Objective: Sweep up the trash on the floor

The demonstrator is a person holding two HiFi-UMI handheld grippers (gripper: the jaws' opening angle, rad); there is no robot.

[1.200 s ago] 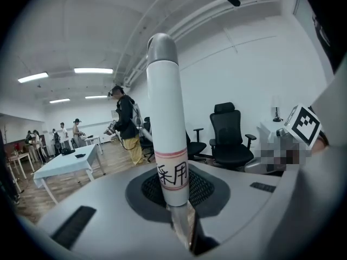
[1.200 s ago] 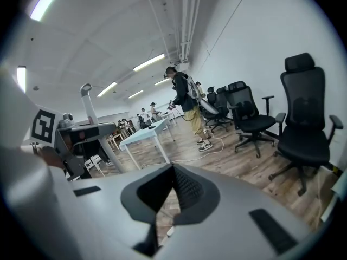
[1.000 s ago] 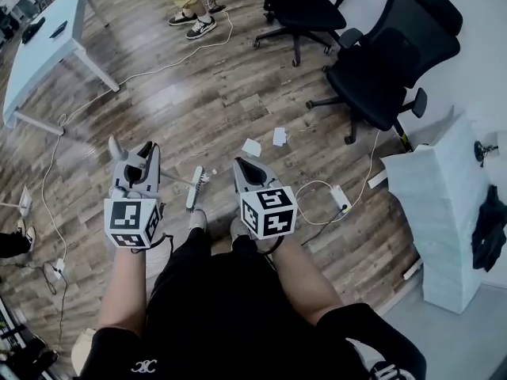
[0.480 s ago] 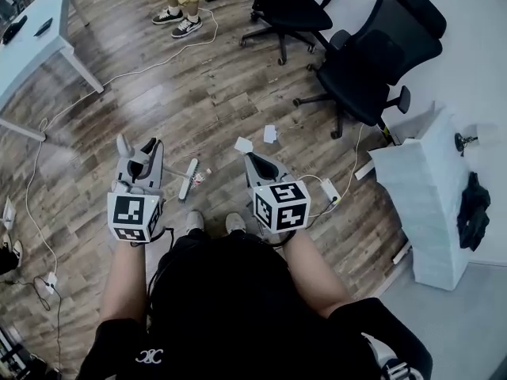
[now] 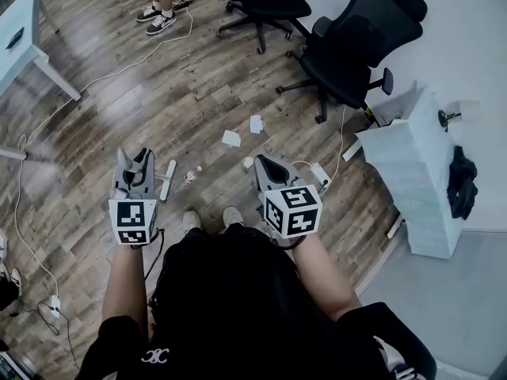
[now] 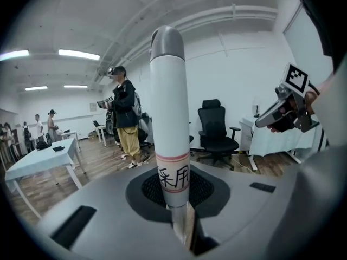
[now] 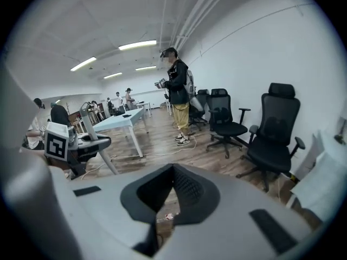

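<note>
Brown wood-plank floor [image 5: 198, 93] below. Left hand-held gripper [image 5: 135, 163] clamped on white plastic broom handle with grey cap [image 6: 169, 118], white broom head [image 5: 167, 180] just right of it. Right hand-held gripper [image 5: 264, 163] closed, empty. White paper scraps [image 5: 231, 138] ahead, between both grippers. Suggest: reach past scraps, head flat, short strokes back.

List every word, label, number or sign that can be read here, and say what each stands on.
"柔用" (first character uncertain): on the red-edged band round the white cylindrical handle clamped in the left gripper.
A small white emblem on the person's black shirt: too small to read.
Square black-and-white markers on the cubes of the left gripper and the right gripper: patterns only, no letters or numbers.
Nothing else is legible.
</note>
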